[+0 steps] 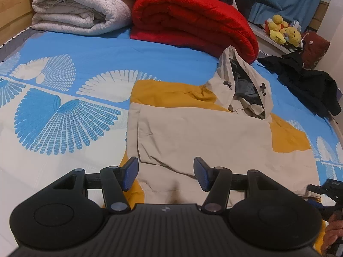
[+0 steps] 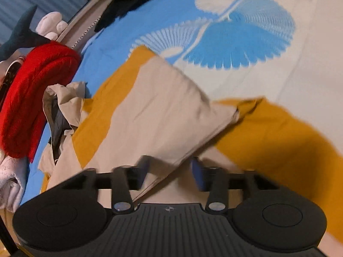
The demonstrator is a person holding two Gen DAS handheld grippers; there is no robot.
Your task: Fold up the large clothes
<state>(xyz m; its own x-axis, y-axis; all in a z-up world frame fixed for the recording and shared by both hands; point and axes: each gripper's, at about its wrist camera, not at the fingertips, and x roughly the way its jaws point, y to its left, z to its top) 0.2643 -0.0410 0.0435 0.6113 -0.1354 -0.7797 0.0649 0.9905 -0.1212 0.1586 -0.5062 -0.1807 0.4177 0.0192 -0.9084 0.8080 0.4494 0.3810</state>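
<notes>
Beige and mustard-yellow cloth, a large hooded jacket (image 1: 199, 132), lies spread on the bed's blue and white fan-patterned sheet (image 1: 64, 111), partly folded, with a beige panel laid over its yellow parts. Its beige hood (image 1: 246, 81), with a dark lining and two dark toggles, stands crumpled at the jacket's far end. Beyond the hood sits a rolled red blanket (image 1: 193, 19), and beside that blanket, away from the jacket, a folded white quilt (image 1: 79, 6). A black garment (image 1: 304, 81) lies to the right of the hood, near the bed's edge, and yellow plush toys (image 1: 283, 30) sit past it on a ledge.

The left tongs (image 1: 166, 173) hover over the jacket's near hem, released: the blue-padded fingers (image 1: 130, 172) stand apart with only flat beige cloth below them, nothing clamped. At the right of the jacket's hem, part of a hand (image 1: 332, 233) shows in the left wrist view.

The right tongs (image 2: 169, 171) are blurred in the right wrist view. A raised beige fold (image 2: 163, 115) of the jacket runs down between their fingers, but the pads stand clear of it on both sides, so the tongs are released, with no grip on the cloth. A yellow sleeve part (image 2: 278, 137) lies to the right of that fold.
</notes>
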